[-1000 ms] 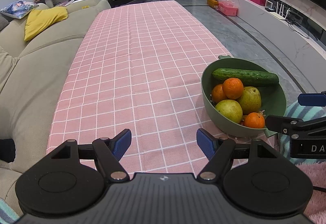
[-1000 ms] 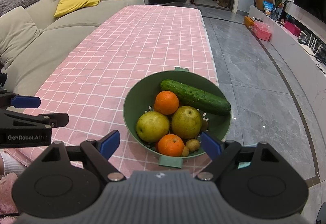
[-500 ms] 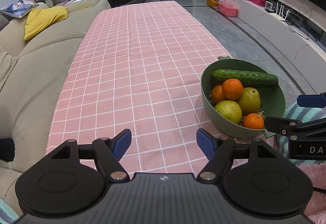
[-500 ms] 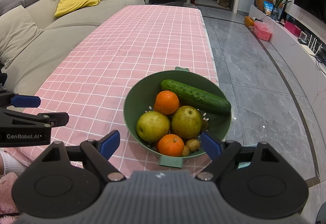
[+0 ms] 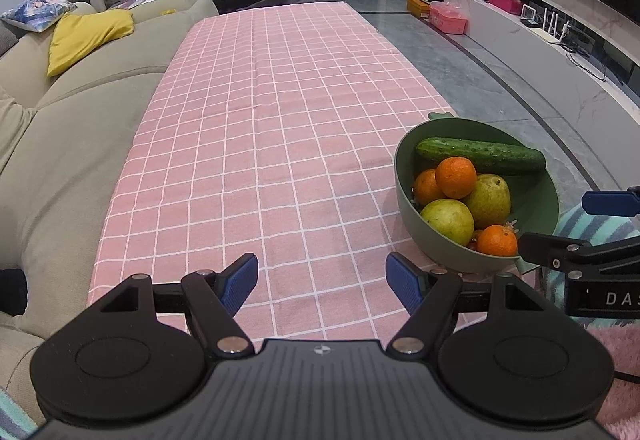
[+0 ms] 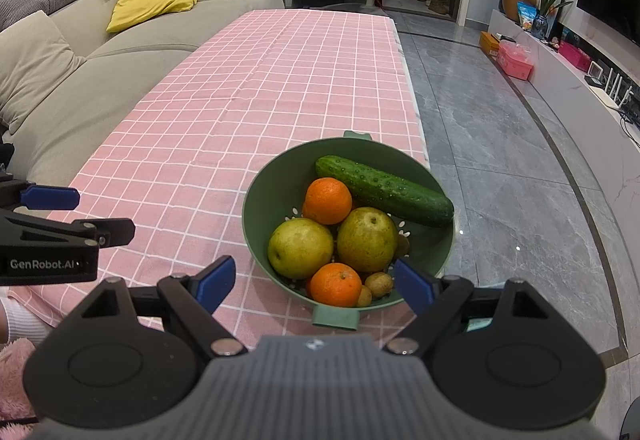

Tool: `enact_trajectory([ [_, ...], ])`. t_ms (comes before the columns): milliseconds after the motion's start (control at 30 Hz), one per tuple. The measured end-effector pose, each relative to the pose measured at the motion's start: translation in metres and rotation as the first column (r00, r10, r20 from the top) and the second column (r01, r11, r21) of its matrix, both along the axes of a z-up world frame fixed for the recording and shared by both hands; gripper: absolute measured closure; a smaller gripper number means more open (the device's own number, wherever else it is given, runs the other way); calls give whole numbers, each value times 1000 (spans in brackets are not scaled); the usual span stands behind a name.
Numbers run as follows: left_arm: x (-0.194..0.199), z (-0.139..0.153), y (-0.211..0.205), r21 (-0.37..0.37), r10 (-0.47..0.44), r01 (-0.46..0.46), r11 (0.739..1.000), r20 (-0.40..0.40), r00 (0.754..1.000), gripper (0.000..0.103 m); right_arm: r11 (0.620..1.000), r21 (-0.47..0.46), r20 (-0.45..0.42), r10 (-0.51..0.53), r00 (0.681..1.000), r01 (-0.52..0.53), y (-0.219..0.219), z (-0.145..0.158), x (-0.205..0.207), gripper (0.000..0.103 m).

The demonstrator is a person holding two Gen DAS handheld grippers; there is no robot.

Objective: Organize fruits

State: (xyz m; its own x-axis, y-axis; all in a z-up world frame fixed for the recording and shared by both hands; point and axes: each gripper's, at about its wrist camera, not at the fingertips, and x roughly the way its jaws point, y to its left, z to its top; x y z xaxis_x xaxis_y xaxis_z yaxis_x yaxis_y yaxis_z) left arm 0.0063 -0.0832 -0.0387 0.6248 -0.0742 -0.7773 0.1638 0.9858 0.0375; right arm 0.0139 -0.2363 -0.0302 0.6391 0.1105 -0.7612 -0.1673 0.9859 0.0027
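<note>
1. Your left gripper (image 5: 322, 282) points level down the long pink table (image 5: 280, 120), low over its near end, fingers spread wide with nothing between them.
2. Your right gripper (image 6: 314, 282) sits just beside it on the right, aimed the same way, fingers also wide apart and empty.
3. The green bowl (image 6: 264, 208) stands at the table's near right corner, straight ahead of your right gripper and close to its fingertips; from the left gripper it lies ahead to the right.
4. In the bowl: a cucumber (image 6: 384, 190) across the far side, an orange (image 6: 328, 200) against it, two pears (image 6: 300, 248) side by side, a second orange (image 6: 335, 284) nearest you, and small brown fruits (image 6: 379, 284) beside it.
5. A sofa (image 5: 60, 144) runs along the table's left side.
</note>
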Motion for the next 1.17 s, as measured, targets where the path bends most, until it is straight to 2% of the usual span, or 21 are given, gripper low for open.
enact_trajectory([
  [967,0,1,6,-21,28,-28,999,3,1000,17,1000,2,-6,5,1000,-5,-1,-2,0,20],
  [1167,-1,6,8,-37,34,-33,999,28,999,17,1000,3,-7,5,1000,-5,-1,-2,0,20],
])
